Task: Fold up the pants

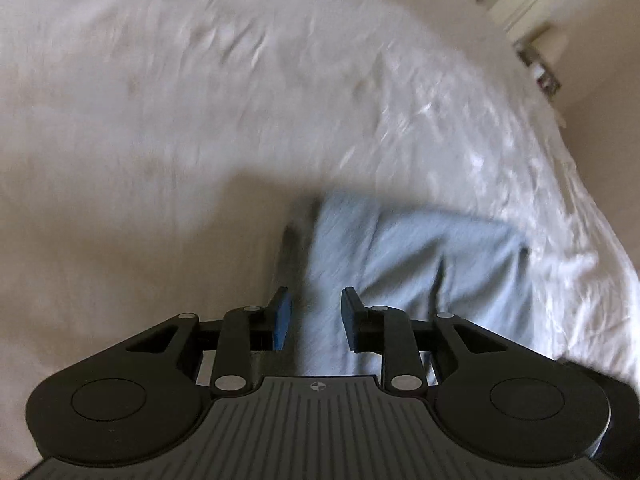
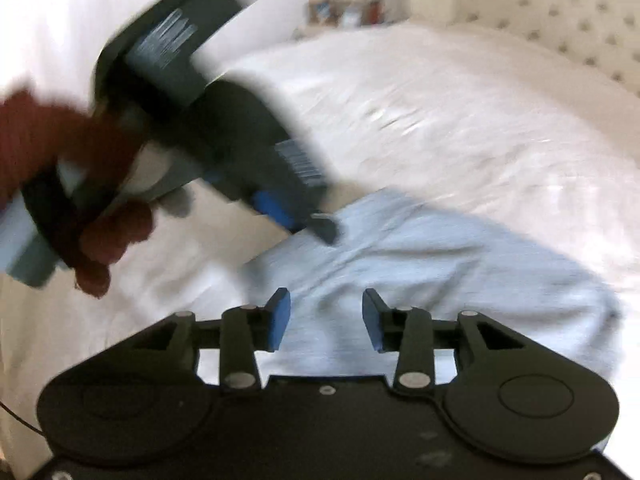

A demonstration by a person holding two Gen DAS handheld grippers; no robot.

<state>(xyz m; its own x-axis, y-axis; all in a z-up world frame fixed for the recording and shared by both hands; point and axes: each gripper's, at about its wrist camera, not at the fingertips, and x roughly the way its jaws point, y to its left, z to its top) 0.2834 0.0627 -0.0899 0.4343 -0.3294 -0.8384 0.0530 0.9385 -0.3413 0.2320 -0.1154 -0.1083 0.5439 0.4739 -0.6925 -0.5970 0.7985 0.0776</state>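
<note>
Two tongs are over the bed (image 2: 460,92), and neither has hold of anything that you can see. Your left tongs (image 1: 316,318) stand part open, with a strip of the pants (image 1: 420,248) showing in the gap between the blue pads, but the pads do not press on it. Your right tongs (image 2: 326,320) stand a little wider apart, with cloth beneath them and nothing pinched. From the right wrist view your left tongs (image 2: 312,220) point down at the upper left edge of the pants (image 2: 420,264), close to or touching the cloth; the blur will not let you tell which.

The pants are pale blue-grey and lie bunched in a rumpled heap on the white sheet, near the bed's edge. Judging by the soft creases, expect a light, limp knit that sags and drags the moment you lift it and keeps no shape of its own. It should not slip much between the pads, but a thin pinch may take only one layer.

Take hold at an edge, not in the middle of the heap: a waistband corner or a hem gives you a thicker, firmer bite. With one edge in each tongs, you can likely draw the cloth flat before folding.
</note>
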